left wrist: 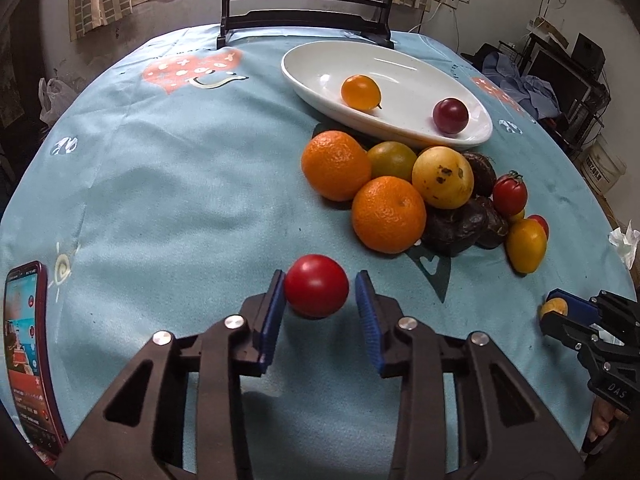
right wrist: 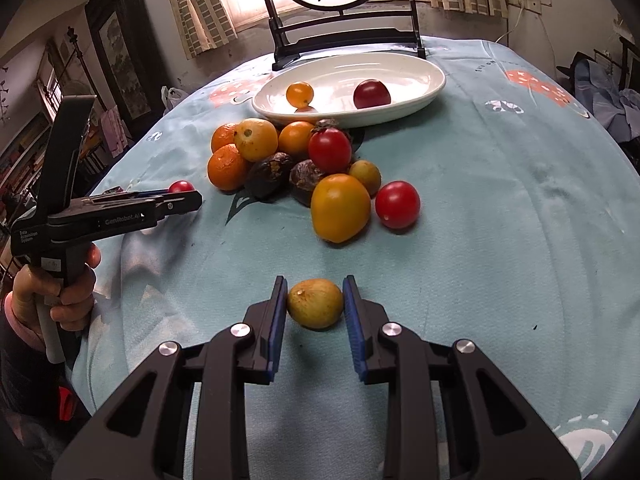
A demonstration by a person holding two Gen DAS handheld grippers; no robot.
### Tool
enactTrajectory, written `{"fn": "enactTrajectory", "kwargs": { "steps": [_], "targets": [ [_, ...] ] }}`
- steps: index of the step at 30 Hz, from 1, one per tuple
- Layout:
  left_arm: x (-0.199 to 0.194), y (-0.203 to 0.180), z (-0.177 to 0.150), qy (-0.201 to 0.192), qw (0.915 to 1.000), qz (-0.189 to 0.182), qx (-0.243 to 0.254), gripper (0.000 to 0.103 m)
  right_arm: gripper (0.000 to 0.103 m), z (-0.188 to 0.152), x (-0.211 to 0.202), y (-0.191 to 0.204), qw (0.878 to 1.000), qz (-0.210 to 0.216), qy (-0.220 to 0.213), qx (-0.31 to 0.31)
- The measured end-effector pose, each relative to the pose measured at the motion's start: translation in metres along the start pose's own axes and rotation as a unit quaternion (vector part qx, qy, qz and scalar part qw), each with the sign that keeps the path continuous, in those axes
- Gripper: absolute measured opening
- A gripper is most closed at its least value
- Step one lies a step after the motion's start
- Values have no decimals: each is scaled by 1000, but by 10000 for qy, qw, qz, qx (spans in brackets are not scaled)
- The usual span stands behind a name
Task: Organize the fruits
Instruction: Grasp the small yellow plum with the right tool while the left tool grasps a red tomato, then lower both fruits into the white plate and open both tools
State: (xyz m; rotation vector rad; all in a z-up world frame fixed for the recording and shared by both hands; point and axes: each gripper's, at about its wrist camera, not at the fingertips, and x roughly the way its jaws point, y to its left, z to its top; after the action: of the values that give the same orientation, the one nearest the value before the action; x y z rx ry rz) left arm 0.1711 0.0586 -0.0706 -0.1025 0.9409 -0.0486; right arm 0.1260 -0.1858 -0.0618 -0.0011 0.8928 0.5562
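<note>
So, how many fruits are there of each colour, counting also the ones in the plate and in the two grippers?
Bright red tomatoes: 3
Dark red tomato: 1
Orange mandarins: 2
Yellow to orange fruits: 6
Dark brown wrinkled fruits: 3
Total: 15
</note>
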Motion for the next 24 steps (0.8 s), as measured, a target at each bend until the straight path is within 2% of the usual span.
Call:
{"fn": "enactTrajectory", "kwargs": {
  "steps": [6, 11, 14, 17, 20, 24],
  "targets": [
    [-4, 7, -3, -79, 9997, -191, -165, 31, 28, 0, -1, 0, 10000, -8, -22, 0],
    [-18, 4, -5, -382, 9988, -277, -101, 31, 29, 0, -3, 1, 10000, -3, -69, -34],
    [-27, 1, 3, -512, 9973, -520, -112, 31, 29, 5, -8, 3, 9998, 96, -132, -83],
    [-32, -7, 27, -735, 9950, -675, -103, 31, 29, 28, -18, 2, 9988, 177, -445, -77],
    [-26, -19, 64, -920, 9919, -865, -115, 31, 29, 64, -21, -6, 9955, 180, -932, 3],
    [-1, -33, 112, -962, 9916, -854, -162, 31, 28, 120, 1, -28, 9926, 161, -1172, 262]
  ]
}}
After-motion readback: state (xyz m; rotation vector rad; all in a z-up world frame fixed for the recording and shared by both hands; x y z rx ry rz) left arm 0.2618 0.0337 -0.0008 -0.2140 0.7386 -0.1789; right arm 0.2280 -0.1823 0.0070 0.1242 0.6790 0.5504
